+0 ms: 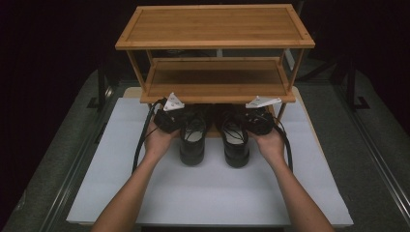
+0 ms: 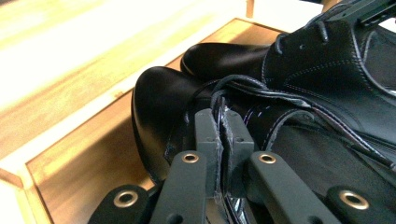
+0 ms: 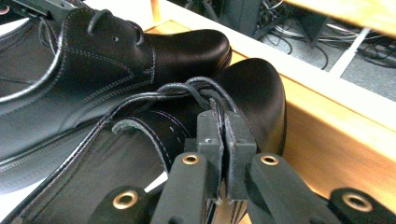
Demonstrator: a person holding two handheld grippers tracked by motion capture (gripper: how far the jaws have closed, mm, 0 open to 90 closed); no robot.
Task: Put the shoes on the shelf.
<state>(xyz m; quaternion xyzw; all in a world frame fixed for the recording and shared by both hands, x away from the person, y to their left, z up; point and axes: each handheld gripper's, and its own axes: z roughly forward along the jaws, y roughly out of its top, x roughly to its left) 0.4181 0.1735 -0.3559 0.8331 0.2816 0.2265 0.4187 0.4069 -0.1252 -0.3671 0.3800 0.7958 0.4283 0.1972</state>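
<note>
While both tools are pinching the shoes' upper edges | left tool (image 2: 223,135) on left shoe (image 1: 192,145), right tool (image 3: 225,135) on right shoe (image 1: 236,147) | we are sliding the pair onto the rack's bottom shelf (image 2: 84,163) | next: push level, then let go.

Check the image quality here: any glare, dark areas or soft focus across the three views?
High view: dark surroundings, the shoes sit in shadow under the wooden rack. Left gripper view: the rack's wood at upper left is blown out by glare. Right gripper view: sharp on the jaws and laces, background cables soft.

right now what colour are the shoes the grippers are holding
Glossy black leather, both shoes alike, with black laces; clearest in the left gripper view.
</note>
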